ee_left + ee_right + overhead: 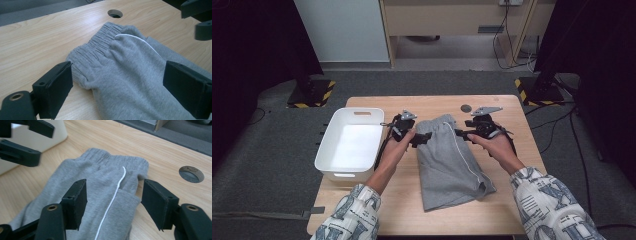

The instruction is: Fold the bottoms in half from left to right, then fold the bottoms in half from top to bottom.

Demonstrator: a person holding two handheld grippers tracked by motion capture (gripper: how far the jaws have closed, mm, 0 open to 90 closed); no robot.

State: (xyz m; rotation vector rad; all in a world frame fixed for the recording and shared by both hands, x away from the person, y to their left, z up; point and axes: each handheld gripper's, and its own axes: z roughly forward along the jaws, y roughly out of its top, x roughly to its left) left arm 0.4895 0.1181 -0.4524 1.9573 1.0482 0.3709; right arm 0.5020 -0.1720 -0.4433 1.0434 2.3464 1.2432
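A pair of grey shorts point(452, 165) with a white side stripe lies folded on the wooden table point(377, 210), waistband at the far end. My left gripper point(419, 139) stands at the waistband's left corner, and my right gripper point(460, 134) at its right edge. In the left gripper view the left gripper point(120, 72) is open wide, its jaws straddling the shorts point(100, 50) without pressing. In the right gripper view the right gripper point(115, 188) is open around the striped edge of the shorts point(100, 172), with the pads clear of the cloth.
A white plastic bin point(326, 145) stands on the table's left side, close to my left hand. A round cable hole point(466, 107) sits just beyond the waistband. The table's front edge is near the person's patterned sleeves.
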